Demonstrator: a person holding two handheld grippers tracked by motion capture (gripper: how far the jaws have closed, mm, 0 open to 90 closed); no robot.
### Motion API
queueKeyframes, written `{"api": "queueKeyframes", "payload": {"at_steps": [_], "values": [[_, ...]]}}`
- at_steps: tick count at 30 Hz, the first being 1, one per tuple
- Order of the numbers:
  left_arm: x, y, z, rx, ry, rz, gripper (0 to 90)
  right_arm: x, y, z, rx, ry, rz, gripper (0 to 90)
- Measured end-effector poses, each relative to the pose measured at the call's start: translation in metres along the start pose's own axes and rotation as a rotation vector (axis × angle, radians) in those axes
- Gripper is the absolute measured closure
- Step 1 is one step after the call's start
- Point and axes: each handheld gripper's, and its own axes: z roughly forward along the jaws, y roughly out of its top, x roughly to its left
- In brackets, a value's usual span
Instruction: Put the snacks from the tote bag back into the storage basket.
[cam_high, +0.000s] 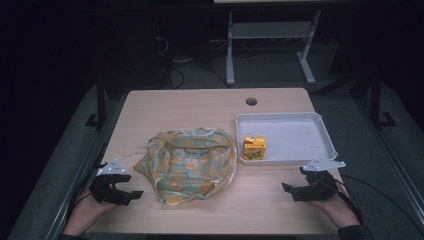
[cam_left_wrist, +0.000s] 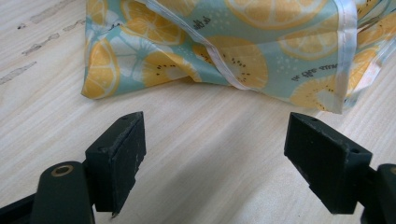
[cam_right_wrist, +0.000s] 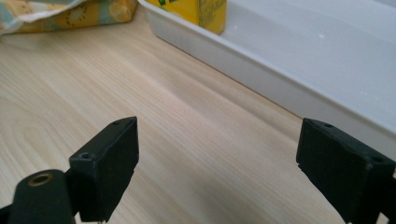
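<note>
Dark room, light wood worktop (cam_high: 200, 107) seen from the high view, with a round cable hole (cam_high: 251, 101) near its far edge and a white desk frame (cam_high: 270, 35) on the floor beyond. A crumpled cloth (cam_high: 187, 162) printed with orange and lemon slices on pale teal is spread at the middle of the worktop. A white shallow tray (cam_high: 320, 132) is placed to its right, almost touching the cloth's edge. A small yellow juice carton (cam_high: 254, 148) is stood upright inside the tray, at its near left corner.

The left tongs (cam_high: 131, 194) are held low at the near left of the worktop, pointed toward the cloth, jaws spread wide with nothing between them. In the left gripper view the cloth's hem (cam_left_wrist: 219, 60) is seen just ahead of the jaws, not touched.

The right tongs (cam_high: 289, 189) are held at the near right, just in front of the tray, jaws also wide apart and empty. In the right gripper view the tray wall (cam_right_wrist: 261, 65) runs diagonally ahead, the carton's base (cam_right_wrist: 201, 11) at the top edge; bare wood lies between the jaws.
</note>
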Motion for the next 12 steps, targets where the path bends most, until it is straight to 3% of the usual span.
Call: {"api": "queueKeyframes", "payload": {"at_steps": [5, 12], "values": [[-0.0004, -0.0005, 0.0016, 0.004, -0.001, 0.002, 19.3, -0.001, -0.0049, 0.0056, 0.034, -0.013, -0.009, 11.5], [-0.0005, -0.0009, 0.0013, 0.003, 0.001, 0.004, 19.4, -0.0012, -0.0043, 0.0057, 0.027, -0.013, -0.008, 10.7]]}}
